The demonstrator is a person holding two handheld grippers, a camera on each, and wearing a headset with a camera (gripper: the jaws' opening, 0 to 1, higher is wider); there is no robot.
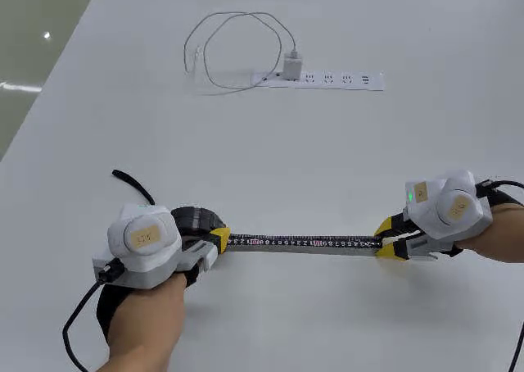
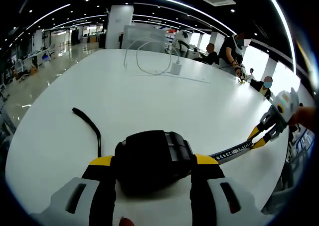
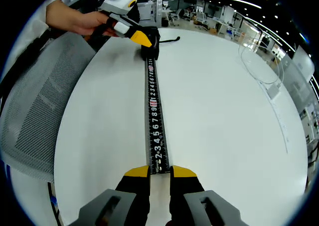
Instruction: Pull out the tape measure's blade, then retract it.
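The jaws of the left gripper (image 2: 153, 162) are spread wide and clamped on both flanks of the case (image 2: 149, 144). The jaws of the right gripper (image 3: 159, 172) are almost together, pinching the free end of the blade (image 3: 155, 116). The blade runs straight between the two grippers, low over the counter (image 1: 327, 159); contact cannot be confirmed. The case is probably rigid and fairly heavy: hold it by the flanks. The blade is probably thin, springy and under spring return: hold it at the tip and feed it back slowly.

Left hand-held gripper (image 1: 217, 241) grips tape measure (image 1: 196, 219); right hand-held gripper (image 1: 385, 242) pinches blade (image 1: 303, 242) (stretched flat over table (image 1: 262, 159)).
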